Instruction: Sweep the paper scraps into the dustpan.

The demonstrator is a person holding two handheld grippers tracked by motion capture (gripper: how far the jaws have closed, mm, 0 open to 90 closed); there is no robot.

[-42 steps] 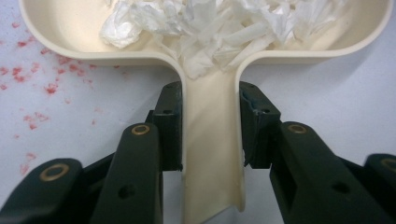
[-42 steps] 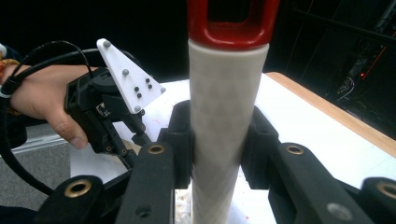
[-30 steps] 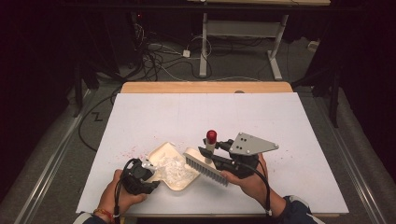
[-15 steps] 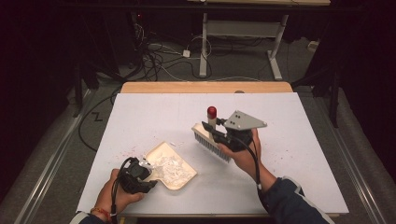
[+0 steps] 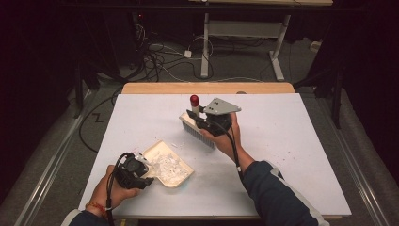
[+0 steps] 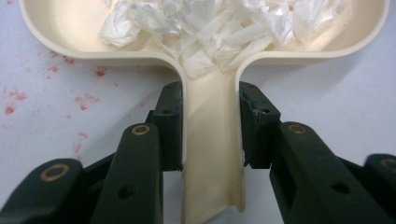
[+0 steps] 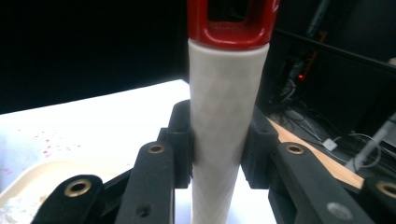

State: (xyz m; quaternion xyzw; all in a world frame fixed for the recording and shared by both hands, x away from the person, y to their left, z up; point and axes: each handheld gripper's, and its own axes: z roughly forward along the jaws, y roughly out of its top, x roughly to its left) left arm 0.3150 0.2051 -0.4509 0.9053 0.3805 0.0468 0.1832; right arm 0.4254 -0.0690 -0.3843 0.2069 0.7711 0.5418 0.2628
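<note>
A cream dustpan (image 5: 167, 165) lies on the white table (image 5: 291, 136) at the front left, holding crumpled white scraps (image 5: 164, 167). My left gripper (image 5: 134, 172) is shut on the dustpan handle (image 6: 212, 154), one jaw on each side. The scraps (image 6: 224, 25) fill the pan's bowl. My right gripper (image 5: 204, 120) is shut on the white handle (image 7: 226, 121) of a brush, whose red tip (image 5: 194, 100) points up. The brush's grey bristles (image 5: 197, 134) hang over the table's middle, apart from the dustpan.
A few small white scraps (image 5: 176, 143) lie on the table beyond the dustpan. Red specks (image 6: 56, 84) stain the surface near the pan. A wooden strip (image 5: 207, 88) edges the table's far side, with cables (image 5: 160, 61) and a desk frame (image 5: 244, 37) on the floor behind.
My right gripper has carried the brush up and away from the dustpan toward the table's middle. The dustpan and my left gripper have stayed about where they were.
</note>
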